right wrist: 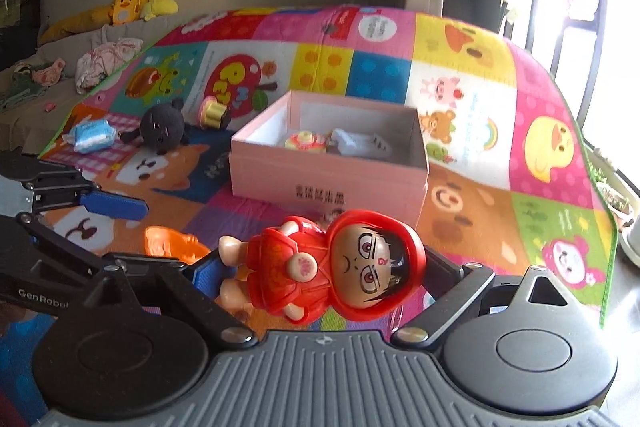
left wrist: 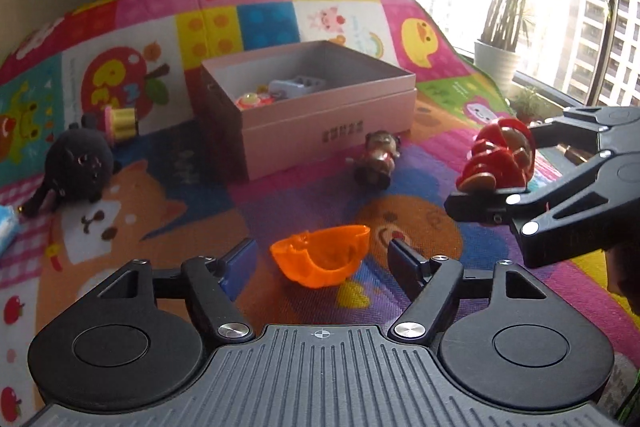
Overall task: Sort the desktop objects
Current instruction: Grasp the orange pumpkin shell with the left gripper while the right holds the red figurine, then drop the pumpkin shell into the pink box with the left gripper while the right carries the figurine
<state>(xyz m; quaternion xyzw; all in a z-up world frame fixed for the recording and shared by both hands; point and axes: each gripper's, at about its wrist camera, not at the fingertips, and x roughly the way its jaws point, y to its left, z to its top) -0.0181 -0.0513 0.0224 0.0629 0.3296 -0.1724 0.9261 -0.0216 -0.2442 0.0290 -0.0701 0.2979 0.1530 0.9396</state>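
Red hooded doll is clamped sideways in my right tool, above the play mat; my left tool gapes around the orange shell, not touching.

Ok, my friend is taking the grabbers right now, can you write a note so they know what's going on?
Left gripper: open, holding nothing; the orange plastic half-shell lies on the colourful play mat between its fingers.
Right gripper: shut on the red-hooded toy figure, lifted off the mat.
Pink cardboard box: open, already holds a round pink-yellow toy and a pale grey toy.
Left to sort: the figure, the shell, small brown figure, black plush, gold spool, blue packet.
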